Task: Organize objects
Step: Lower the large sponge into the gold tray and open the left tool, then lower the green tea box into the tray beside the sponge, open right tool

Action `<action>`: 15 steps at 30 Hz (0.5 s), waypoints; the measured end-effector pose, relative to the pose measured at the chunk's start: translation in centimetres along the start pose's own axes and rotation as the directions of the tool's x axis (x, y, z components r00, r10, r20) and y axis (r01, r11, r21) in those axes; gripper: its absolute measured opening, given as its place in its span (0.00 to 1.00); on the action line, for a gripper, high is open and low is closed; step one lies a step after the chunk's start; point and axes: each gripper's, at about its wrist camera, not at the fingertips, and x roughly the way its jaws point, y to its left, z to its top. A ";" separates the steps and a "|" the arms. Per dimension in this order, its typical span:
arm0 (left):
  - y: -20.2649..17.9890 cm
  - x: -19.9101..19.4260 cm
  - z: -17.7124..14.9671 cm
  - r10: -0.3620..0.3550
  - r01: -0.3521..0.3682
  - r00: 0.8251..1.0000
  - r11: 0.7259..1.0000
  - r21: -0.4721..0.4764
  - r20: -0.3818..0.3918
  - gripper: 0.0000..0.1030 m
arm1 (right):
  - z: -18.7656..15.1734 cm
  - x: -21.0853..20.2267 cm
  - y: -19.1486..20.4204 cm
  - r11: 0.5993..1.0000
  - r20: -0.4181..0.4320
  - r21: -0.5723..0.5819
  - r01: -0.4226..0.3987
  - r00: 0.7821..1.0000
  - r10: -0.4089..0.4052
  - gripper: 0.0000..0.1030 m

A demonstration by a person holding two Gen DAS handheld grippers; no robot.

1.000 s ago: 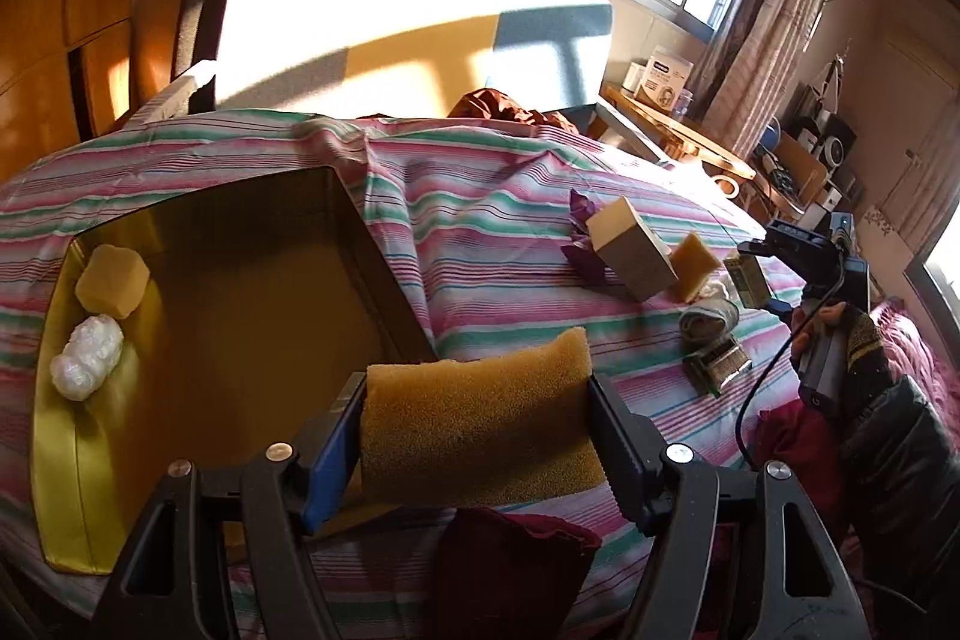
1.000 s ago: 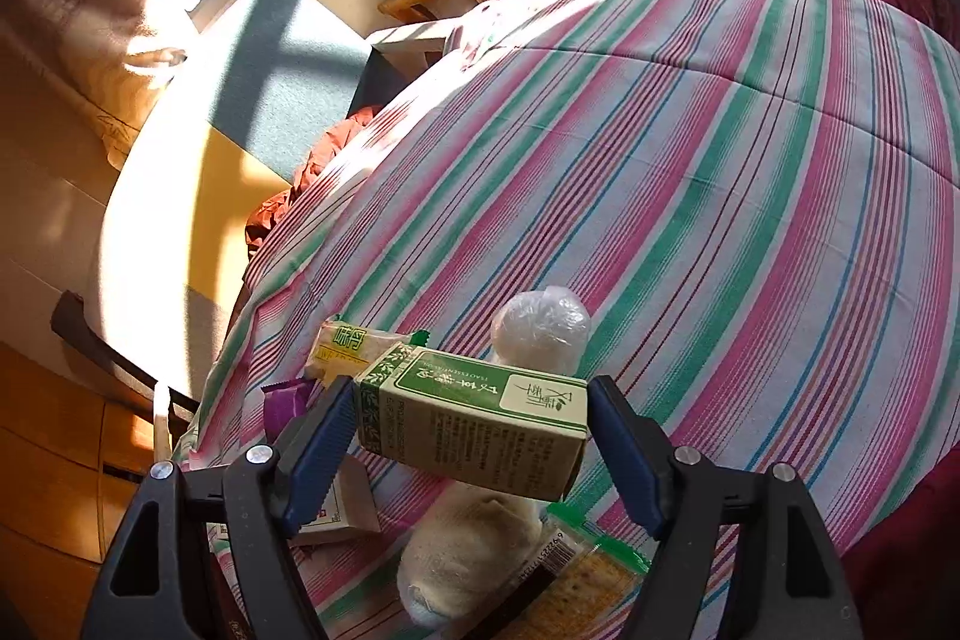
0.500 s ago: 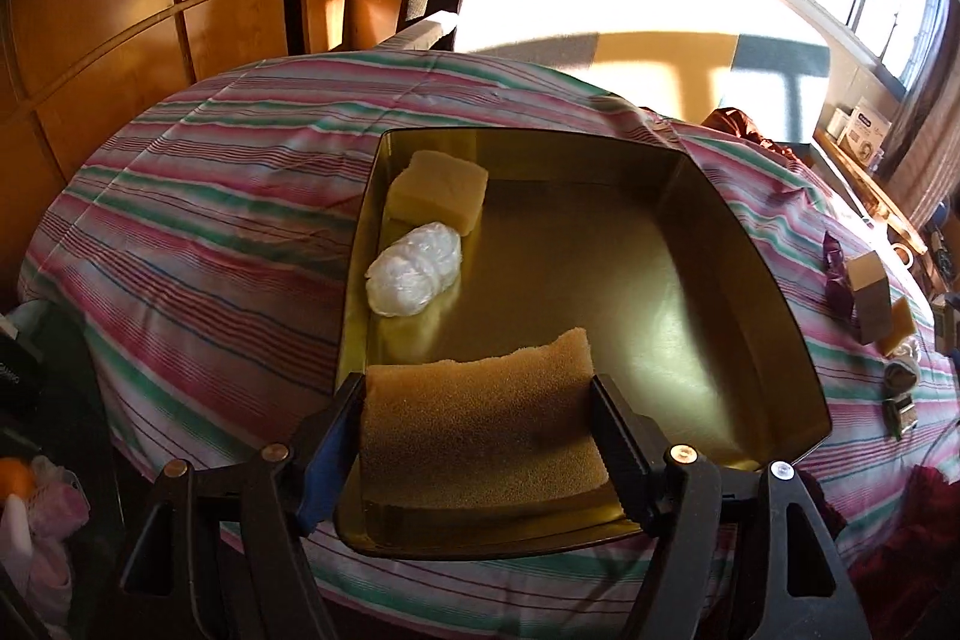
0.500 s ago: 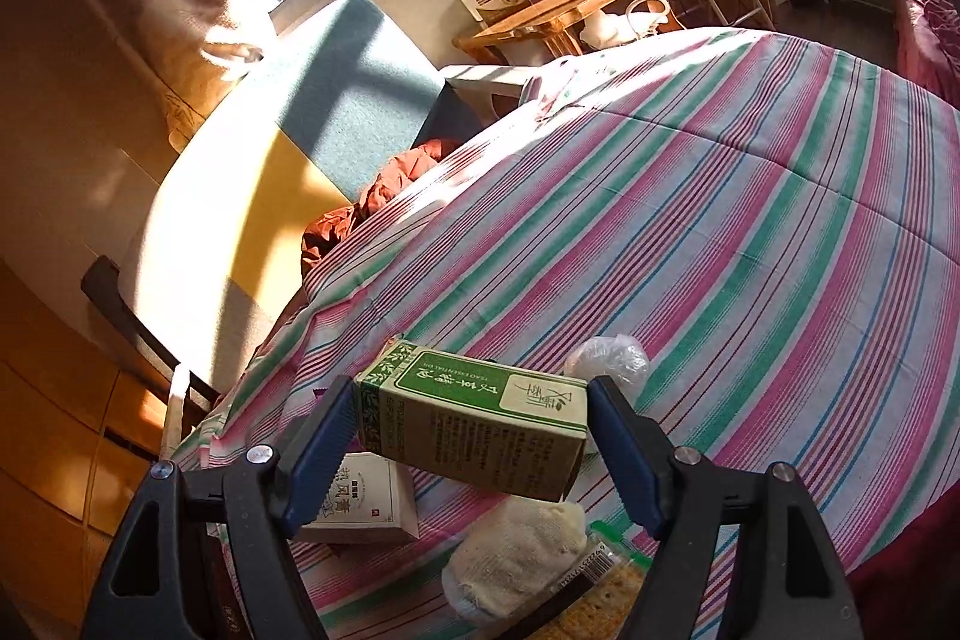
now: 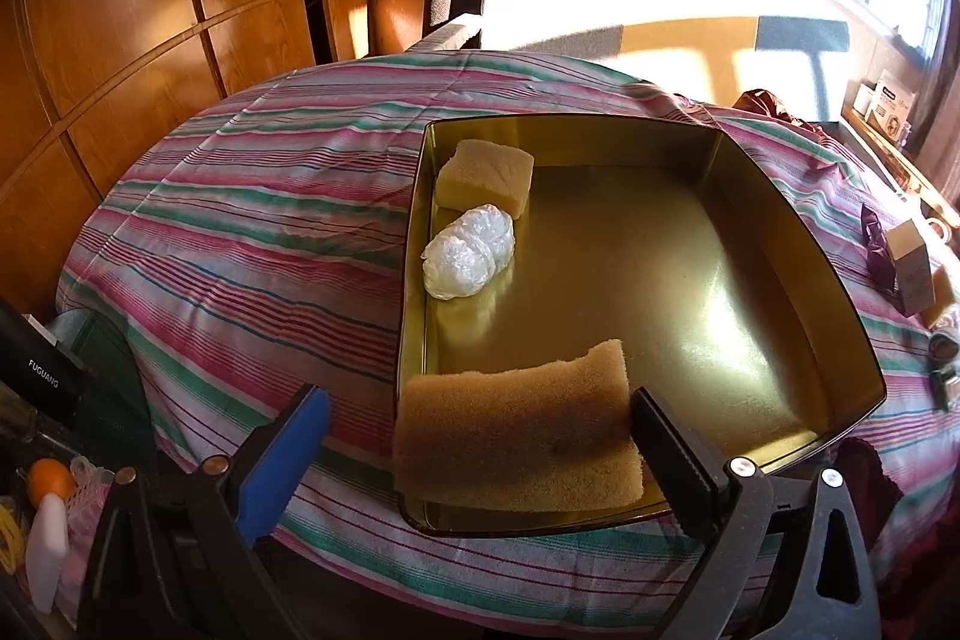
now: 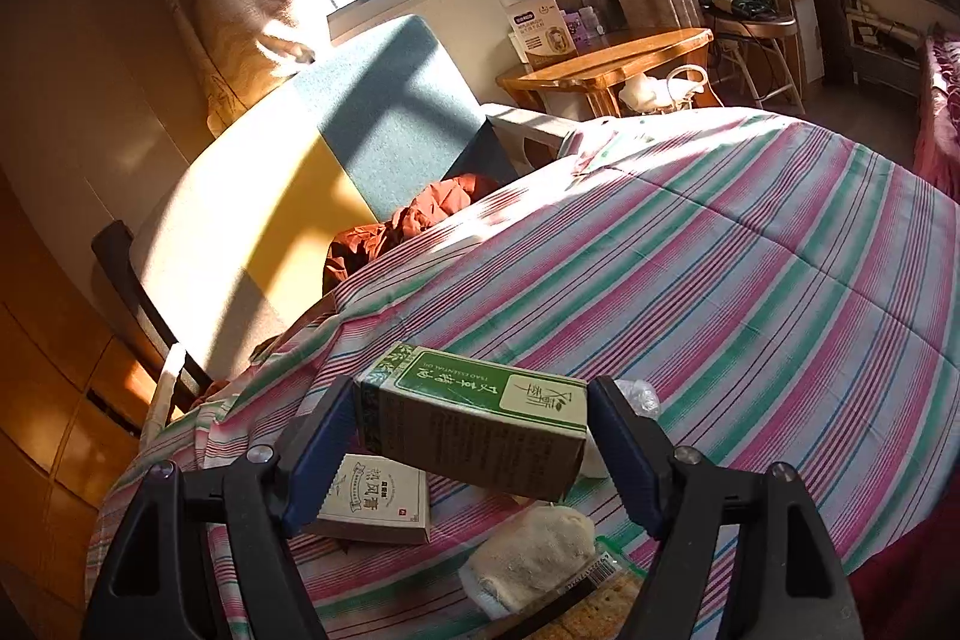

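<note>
A gold metal tray [image 5: 852, 328] lies on the striped bedcover. In it are a small yellow sponge block [image 5: 485, 174] and a white plastic-wrapped bundle [image 5: 469, 259] at its left side. A large tan sponge [image 5: 517, 445] rests in the tray's near left corner. My left gripper [image 5: 474, 451] is open; the right finger touches the sponge, the blue left finger stands well clear. My right gripper [image 6: 471, 436] is shut on a green carton [image 6: 474, 427] and holds it above the bed.
Below the carton lie a beige box [image 6: 375, 502], a cream cloth roll [image 6: 531, 550] and a cracker packet [image 6: 606, 598]. A box and purple wrapper [image 5: 909, 265] sit right of the tray. Bottles and an orange [image 5: 51, 481] stand off the bed's left edge.
My left gripper swung over the tray with the tan sponge and has opened; the sponge now rests in the tray. My right gripper lifted and tilted up with the carton.
</note>
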 end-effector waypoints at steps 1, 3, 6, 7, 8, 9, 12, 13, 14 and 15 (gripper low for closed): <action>0.1 0.1 0.0 0.001 -0.001 1.000 1.000 -0.003 -0.002 0.99 | 0.0 -0.6 0.9 0.999 0.010 -0.031 -0.006 1.000 0.006 0.76; 0.2 0.1 -0.1 -0.005 0.005 1.000 1.000 -0.014 -0.004 1.00 | -0.1 -1.7 2.8 0.996 0.005 -0.078 -0.053 0.999 0.054 0.76; 0.3 0.0 -0.2 -0.013 0.013 1.000 1.000 -0.022 -0.002 1.00 | -0.8 -2.8 6.7 0.977 -0.025 -0.153 -0.146 0.989 0.144 0.76; 0.4 -0.2 -0.2 -0.018 0.018 1.000 0.999 -0.027 0.003 1.00 | -1.3 -3.0 8.3 0.966 -0.047 -0.178 -0.186 0.982 0.180 0.76; 0.5 -0.2 -0.2 -0.018 0.018 1.000 0.999 -0.027 0.003 1.00 | -1.9 -3.2 10.0 0.951 -0.074 -0.212 -0.224 0.974 0.213 0.76; 0.5 -0.3 -0.2 -0.017 0.017 1.000 1.000 -0.023 0.002 1.00 | -2.6 -3.2 11.8 0.934 -0.104 -0.244 -0.260 0.965 0.241 0.76; 0.1 0.0 -0.4 -0.005 0.005 1.000 1.000 0.016 -0.015 1.00 | -5.5 -2.7 17.2 0.875 -0.220 -0.304 -0.376 0.922 0.319 0.76; 0.0 0.0 -0.4 -0.003 0.004 1.000 1.000 0.019 -0.012 1.00 | -6.7 -2.4 19.0 0.854 -0.263 -0.315 -0.414 0.903 0.341 0.76; 0.0 0.0 -0.4 -0.010 0.010 1.000 1.000 0.020 -0.009 1.00 | -8.0 -2.1 20.7 0.833 -0.307 -0.326 -0.447 0.884 0.353 0.76; -0.1 0.0 -0.4 -0.015 0.016 1.000 1.000 0.027 -0.013 1.00 | -9.3 -1.8 22.4 0.814 -0.346 -0.337 -0.474 0.866 0.361 0.76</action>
